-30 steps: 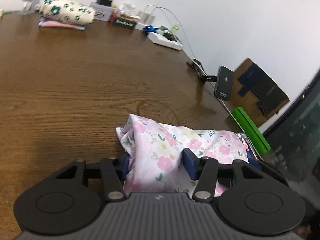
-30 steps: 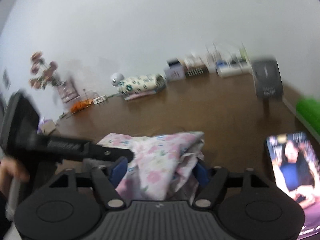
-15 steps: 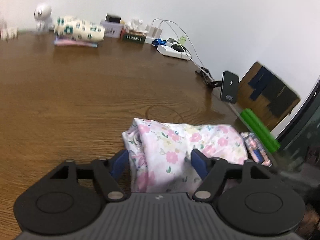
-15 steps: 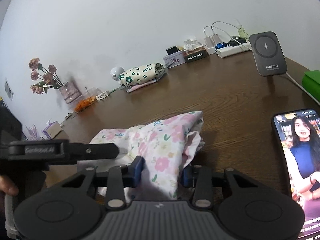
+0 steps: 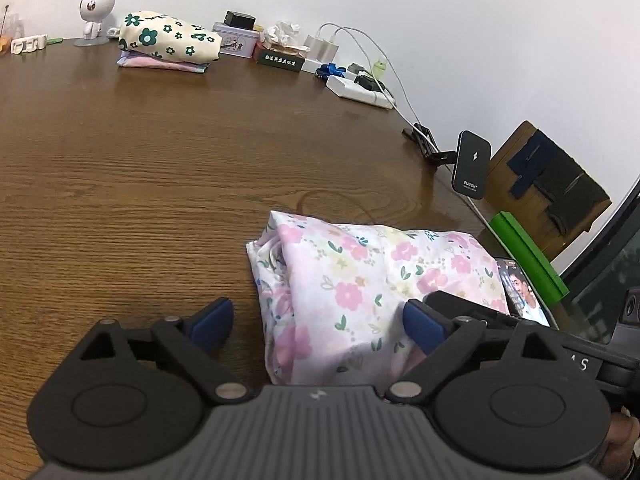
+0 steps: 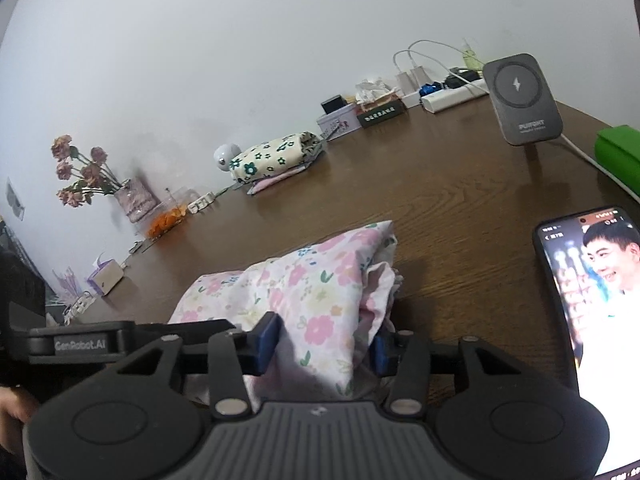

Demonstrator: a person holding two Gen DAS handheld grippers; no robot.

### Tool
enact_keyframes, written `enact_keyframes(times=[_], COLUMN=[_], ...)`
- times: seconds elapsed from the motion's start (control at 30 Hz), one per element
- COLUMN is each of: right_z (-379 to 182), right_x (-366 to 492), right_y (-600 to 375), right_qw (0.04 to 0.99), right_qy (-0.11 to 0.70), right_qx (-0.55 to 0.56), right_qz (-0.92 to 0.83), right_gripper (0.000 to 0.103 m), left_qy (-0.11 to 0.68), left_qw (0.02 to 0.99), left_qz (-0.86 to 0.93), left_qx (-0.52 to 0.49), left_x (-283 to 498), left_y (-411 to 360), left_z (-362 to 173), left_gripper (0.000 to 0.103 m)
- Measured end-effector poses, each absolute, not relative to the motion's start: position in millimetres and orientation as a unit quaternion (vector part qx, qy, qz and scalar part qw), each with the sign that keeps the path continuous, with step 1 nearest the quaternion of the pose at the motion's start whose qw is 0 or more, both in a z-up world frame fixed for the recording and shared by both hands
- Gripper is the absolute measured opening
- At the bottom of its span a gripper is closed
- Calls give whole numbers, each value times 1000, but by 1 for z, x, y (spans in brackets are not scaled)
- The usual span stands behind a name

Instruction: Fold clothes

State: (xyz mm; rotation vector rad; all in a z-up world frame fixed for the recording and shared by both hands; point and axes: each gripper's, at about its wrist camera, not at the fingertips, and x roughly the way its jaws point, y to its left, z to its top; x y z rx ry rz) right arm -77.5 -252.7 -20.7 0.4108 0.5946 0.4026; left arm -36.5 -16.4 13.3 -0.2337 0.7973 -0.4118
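Note:
A folded pink floral garment [image 5: 360, 280] lies on the brown wooden table [image 5: 160, 184]. My left gripper [image 5: 316, 318] straddles its near end. Its jaws are opening wide: the left pad stands clear over bare wood, and the right pad rests by the cloth's edge. From the other side my right gripper [image 6: 324, 338] has the garment [image 6: 304, 288] bunched between its blue pads. Those jaws are opening too, though both pads still touch fabric. The left gripper's body [image 6: 120, 340] shows at the left of the right wrist view.
A lit phone [image 6: 588, 292] lies just right of the garment, with a green box [image 6: 618, 152] and a charger stand [image 6: 522, 98] beyond it. A stack of folded clothes [image 5: 168, 42], small boxes and a power strip [image 5: 360, 90] line the far wall. A flower vase [image 6: 132, 200] stands far left.
The left jaws spread from a grip on the cloth to wide apart. The right jaws closed onto the bundle, then eased a little. The garment settled flatter on the table.

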Motion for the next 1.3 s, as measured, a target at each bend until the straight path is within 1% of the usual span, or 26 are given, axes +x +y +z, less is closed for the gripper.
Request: enact_keyframes(times=[0.07,0.1,0.17,0.2,0.23,0.27,0.3,0.33,0.47,0.67,0.8,0.93,1.1,1.3], right_z=[-20,-20,-20,-20,-20,-20,-19,-19,-19,-13,0,44,109,172], right_x=[-78,-78,-79,-79,-79,-80,-80,-80,-81,-84,-84,-61,-29,43], right_y=[-253,-252,-252,-252,-252,-252,-252,-252,-252,-237,-226,-224,-215,-190], right_qw=[914,913,910,909,908,907,906,905,900,895,898,901,916,921], right_qy=[289,289,289,289,289,289,289,289,289,293,284,268,227,199], right_qx=[204,206,209,211,213,215,217,219,227,225,215,204,172,164], right_qz=[201,204,209,212,214,217,220,222,233,250,259,275,283,293], right_gripper=[48,46,36,33,28,24,23,19,17,17,17,17,17,17], left_qy=[387,390,397,401,404,406,407,405,386,380,363,313,240,219], left_qw=[889,881,867,863,860,855,851,848,855,855,858,878,905,902], left_qz=[-210,-227,-253,-261,-268,-272,-276,-281,-289,-284,-287,-312,-323,-342], left_qx=[-125,-141,-162,-160,-160,-172,-184,-194,-193,-207,-222,-182,-137,-149], left_x=[-35,-35,-34,-35,-35,-35,-35,-36,-45,-52,-49,-27,-1,83], left_y=[-17,-18,-21,-23,-25,-22,-20,-17,-10,7,20,24,25,53], left_z=[13,12,9,8,6,5,3,3,13,15,28,73,130,182], left_gripper=[87,77,67,49,37,35,29,25,24,24,24,24,24,24])
